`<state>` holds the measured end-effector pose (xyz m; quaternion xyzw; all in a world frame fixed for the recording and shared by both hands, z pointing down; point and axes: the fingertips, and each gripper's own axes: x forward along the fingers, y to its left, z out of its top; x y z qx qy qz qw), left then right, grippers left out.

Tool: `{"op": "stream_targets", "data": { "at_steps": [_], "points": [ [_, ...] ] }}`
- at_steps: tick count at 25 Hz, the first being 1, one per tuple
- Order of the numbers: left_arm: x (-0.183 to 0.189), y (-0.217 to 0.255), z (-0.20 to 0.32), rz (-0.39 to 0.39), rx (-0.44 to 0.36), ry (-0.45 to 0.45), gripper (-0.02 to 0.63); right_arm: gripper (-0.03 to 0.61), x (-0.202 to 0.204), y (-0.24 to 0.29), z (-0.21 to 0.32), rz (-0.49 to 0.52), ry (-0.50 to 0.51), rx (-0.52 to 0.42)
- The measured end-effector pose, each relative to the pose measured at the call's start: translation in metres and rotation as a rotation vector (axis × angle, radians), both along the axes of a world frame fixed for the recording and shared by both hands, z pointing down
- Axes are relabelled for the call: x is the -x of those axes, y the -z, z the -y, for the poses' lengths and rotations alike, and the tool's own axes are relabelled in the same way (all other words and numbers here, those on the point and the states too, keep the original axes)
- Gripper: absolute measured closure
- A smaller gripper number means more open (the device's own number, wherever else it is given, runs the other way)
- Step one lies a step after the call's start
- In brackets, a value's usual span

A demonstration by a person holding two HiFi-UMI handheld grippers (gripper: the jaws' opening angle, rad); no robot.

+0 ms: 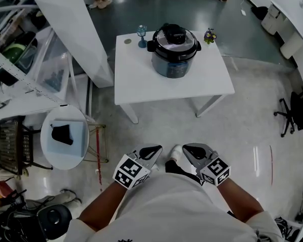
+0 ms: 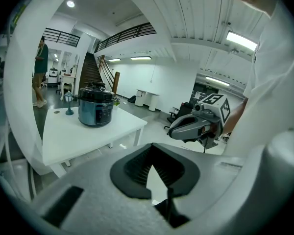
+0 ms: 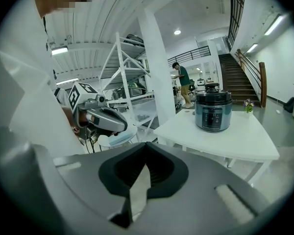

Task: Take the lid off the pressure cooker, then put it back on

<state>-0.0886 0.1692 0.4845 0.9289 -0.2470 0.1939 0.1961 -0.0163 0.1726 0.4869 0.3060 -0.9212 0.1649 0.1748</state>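
Grey pressure cooker (image 1: 174, 52), seemingly lidded, well beyond left tongs (image 1: 154, 149), right tongs (image 1: 189, 148)

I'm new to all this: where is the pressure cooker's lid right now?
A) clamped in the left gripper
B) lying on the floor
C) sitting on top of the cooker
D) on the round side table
C: the lid sits on the pressure cooker on the white table, while the left gripper and right gripper are shut, empty and well apart from it.
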Motion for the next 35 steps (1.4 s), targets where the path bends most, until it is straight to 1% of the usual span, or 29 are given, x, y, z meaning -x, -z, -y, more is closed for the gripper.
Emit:
{"op": "stream_targets", "data": {
  "at_steps": [9, 17, 35],
  "points": [
    [0.022, -0.001, -0.019, -0.013, 0.003, 0.027, 0.607, 0.566, 0.016, -0.001, -0.024, -0.013, 0.013, 0.003],
    [0.028, -0.003, -0.03, -0.021, 0.008, 0.02, 0.607, 0.566, 0.02, -0.003, -0.038, -0.025, 0.008, -0.001],
    [0.039, -0.012, -0.046, -0.036, 0.021, 0.036, 0.607, 0.566, 0.034, -0.008, -0.055, -0.055, 0.041, 0.003]
  ]
}}
